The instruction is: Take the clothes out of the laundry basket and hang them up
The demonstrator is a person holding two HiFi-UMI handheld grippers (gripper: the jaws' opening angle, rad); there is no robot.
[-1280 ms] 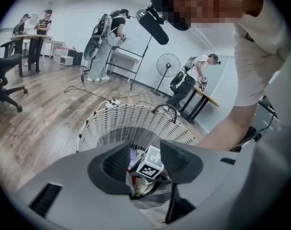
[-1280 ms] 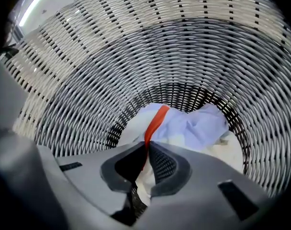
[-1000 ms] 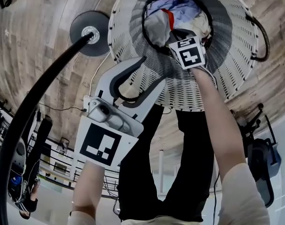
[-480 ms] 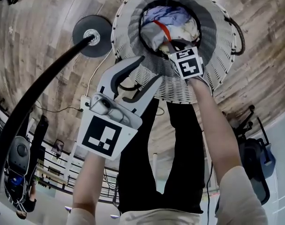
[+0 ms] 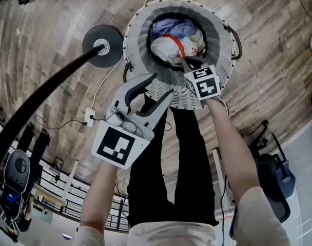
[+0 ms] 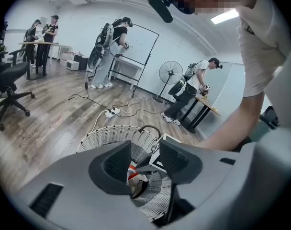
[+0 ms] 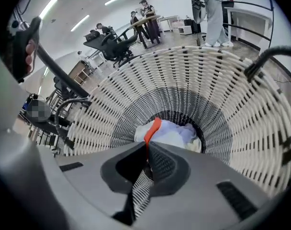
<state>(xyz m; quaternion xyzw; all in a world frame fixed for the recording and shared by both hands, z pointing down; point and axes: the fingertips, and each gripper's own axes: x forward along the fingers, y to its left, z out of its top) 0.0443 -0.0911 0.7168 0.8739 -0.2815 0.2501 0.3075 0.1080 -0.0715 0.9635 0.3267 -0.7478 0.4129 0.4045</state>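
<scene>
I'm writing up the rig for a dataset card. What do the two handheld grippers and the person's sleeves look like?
The left gripper and right gripper are light grey plastic, with dark textured pads lining curved jaws. Each carries a white cube printed with black square markers. The person wears short, pale cream sleeves above bare forearms.

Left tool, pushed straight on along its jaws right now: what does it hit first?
Most likely the white garment with red trim hanging from the shut right tool, seen dead ahead between the jaws of the open left tool. The laundry basket wall lies behind it. Depth is hard to judge.
</scene>
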